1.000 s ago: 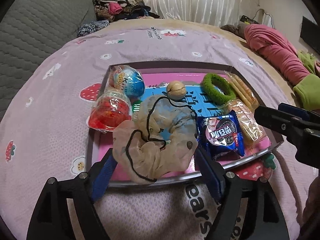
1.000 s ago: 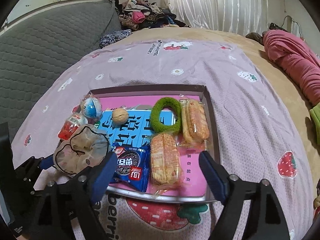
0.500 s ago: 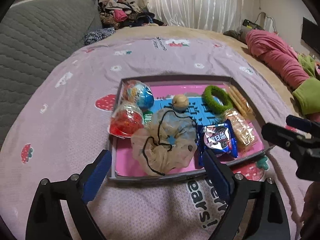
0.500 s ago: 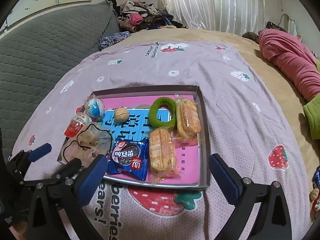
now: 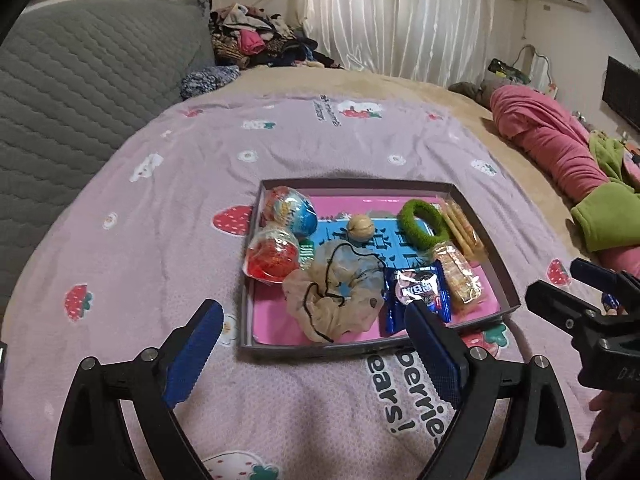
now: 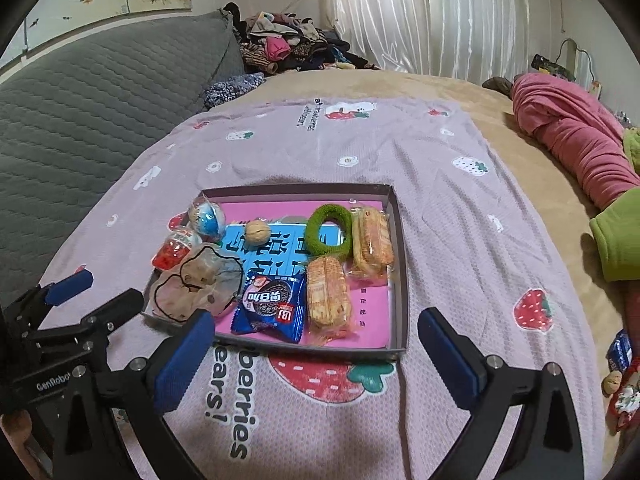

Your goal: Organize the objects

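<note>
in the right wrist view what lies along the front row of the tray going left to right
beige mesh drawstring pouch → blue cookie packet → wrapped cracker pack, all inside the tray

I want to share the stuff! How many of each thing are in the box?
Toy eggs: 2
Cracker packs: 2
Blue cookie pack: 1
Walnut: 1
Green hair tie: 1
Beige scrunchie: 1
Total: 8
</note>
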A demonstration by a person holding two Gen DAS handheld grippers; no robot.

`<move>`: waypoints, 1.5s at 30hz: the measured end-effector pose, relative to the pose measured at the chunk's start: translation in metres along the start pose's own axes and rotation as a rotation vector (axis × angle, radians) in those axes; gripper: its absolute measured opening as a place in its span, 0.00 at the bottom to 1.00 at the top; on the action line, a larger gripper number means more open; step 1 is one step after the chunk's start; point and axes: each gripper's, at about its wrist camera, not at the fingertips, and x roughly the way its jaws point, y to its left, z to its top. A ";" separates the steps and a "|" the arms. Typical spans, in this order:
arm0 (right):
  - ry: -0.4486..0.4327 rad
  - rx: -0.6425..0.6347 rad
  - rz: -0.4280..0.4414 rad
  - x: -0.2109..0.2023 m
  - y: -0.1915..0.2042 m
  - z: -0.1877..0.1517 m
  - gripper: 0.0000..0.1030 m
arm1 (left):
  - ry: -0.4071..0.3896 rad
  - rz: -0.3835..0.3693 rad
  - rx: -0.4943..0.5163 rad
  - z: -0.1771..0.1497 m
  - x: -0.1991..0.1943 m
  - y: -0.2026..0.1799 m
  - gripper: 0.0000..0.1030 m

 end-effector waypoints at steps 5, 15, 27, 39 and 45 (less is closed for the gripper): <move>-0.023 -0.008 0.001 -0.018 0.003 0.000 0.99 | -0.030 -0.002 0.000 0.001 -0.018 0.000 0.90; -0.065 -0.021 -0.005 -0.060 0.008 -0.002 0.99 | -0.054 0.002 0.005 -0.001 -0.053 -0.005 0.90; -0.113 -0.040 -0.013 -0.104 0.015 -0.011 0.99 | -0.083 -0.002 0.020 -0.008 -0.098 -0.009 0.90; -0.181 -0.035 0.009 -0.146 0.017 -0.033 0.99 | -0.086 -0.059 0.014 -0.035 -0.129 -0.012 0.90; -0.212 -0.048 0.015 -0.158 0.019 -0.053 0.99 | -0.107 -0.066 0.017 -0.053 -0.140 -0.013 0.90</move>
